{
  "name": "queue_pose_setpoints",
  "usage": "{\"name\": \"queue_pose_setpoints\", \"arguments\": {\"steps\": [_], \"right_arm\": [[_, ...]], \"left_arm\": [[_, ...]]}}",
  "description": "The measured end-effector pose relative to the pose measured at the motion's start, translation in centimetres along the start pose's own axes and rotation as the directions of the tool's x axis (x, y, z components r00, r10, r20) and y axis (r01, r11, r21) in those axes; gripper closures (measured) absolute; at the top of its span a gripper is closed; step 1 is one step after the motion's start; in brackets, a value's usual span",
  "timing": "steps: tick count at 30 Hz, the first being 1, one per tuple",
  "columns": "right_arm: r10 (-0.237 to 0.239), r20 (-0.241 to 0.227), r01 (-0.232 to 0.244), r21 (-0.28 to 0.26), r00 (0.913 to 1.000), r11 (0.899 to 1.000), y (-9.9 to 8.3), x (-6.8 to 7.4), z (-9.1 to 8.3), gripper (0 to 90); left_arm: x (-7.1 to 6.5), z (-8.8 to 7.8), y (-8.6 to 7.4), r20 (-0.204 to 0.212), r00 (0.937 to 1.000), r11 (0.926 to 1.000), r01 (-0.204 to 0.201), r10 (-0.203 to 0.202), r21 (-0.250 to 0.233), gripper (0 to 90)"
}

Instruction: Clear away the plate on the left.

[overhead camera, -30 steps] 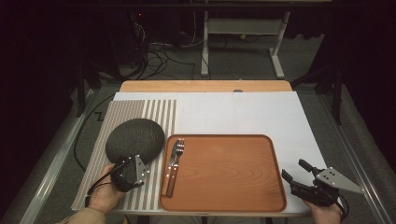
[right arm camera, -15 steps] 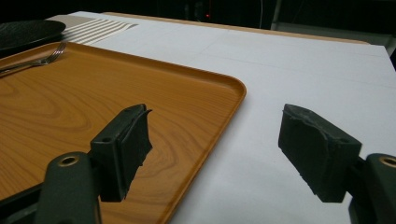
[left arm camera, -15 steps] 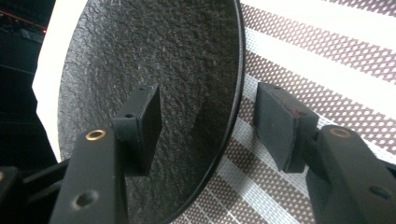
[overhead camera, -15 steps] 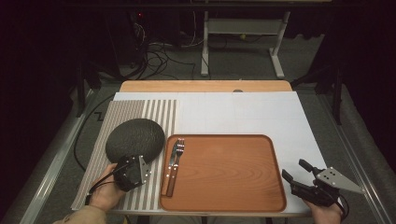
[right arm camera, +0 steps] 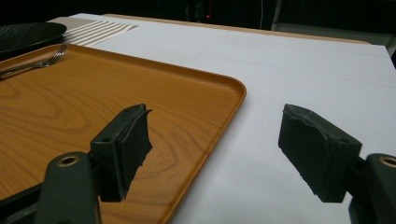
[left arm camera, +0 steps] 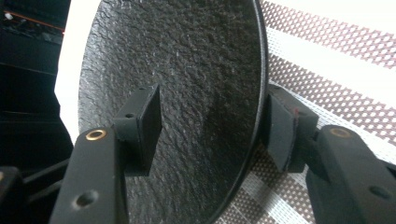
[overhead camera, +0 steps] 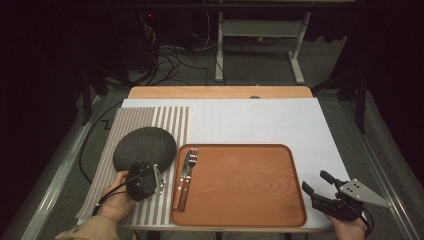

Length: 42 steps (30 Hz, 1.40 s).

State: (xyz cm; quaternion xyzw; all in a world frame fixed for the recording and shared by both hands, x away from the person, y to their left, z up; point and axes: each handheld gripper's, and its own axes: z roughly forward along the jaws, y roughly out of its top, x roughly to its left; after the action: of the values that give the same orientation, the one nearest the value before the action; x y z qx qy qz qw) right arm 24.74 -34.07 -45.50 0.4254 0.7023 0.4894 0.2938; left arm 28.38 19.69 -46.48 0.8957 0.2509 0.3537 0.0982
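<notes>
- My left gripper (overhead camera: 159, 176) sits at the near edge of the dark textured plate (overhead camera: 144, 147). Its jaws straddle the rim, one pad over the plate's face and one outside, though I can't quite tell whether they press on it.
- The plate looks tipped up off the striped mat (overhead camera: 150, 125).
- My right gripper (overhead camera: 316, 183) hangs with jaws wide apart, just beside the wooden tray (overhead camera: 250, 180).
- A fork (overhead camera: 186, 170) lies along the tray's left side.

The high view looks forward and down over the table (overhead camera: 280, 125). The left gripper view sits close against the dark plate (left arm camera: 187, 84) (also overhead); the right gripper view faces low across the tray (right arm camera: 93, 93).
</notes>
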Motion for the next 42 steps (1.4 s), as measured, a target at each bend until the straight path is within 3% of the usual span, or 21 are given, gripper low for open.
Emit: {"name": "queue_pose_setpoints", "arguments": {"steps": [8, 21, 38, 42], "right_arm": [[0.001, -0.004, -0.001, -0.003, 1.0, 1.0, 0.0, 0.0, 0.0, 25.2], [0.007, -0.002, -0.007, -0.004, 1.0, 1.0, 0.0, -0.1, 0.0, 25.3], [0.005, -0.002, -0.005, 0.001, 1.0, 1.0, 0.0, 0.0, 0.0, 25.3], [0.003, -0.002, -0.003, 0.0, 1.0, 1.0, 0.0, 0.0, 0.0, 25.3]], "left_arm": [[0.1, 0.5, 0.7, -0.032, 0.9988, 0.9987, -0.035, 0.037, 0.036, 39.3], [-0.1, 0.9, 1.2, -0.089, 0.9902, 0.9919, -0.102, 0.108, 0.076, 39.3], [-0.8, 1.4, 1.6, -0.156, 0.9808, 0.9903, -0.104, 0.118, 0.092, 45.7], [-1.2, 1.5, 1.7, -0.172, 0.9751, 0.987, -0.124, 0.141, 0.102, 51.7]]}}
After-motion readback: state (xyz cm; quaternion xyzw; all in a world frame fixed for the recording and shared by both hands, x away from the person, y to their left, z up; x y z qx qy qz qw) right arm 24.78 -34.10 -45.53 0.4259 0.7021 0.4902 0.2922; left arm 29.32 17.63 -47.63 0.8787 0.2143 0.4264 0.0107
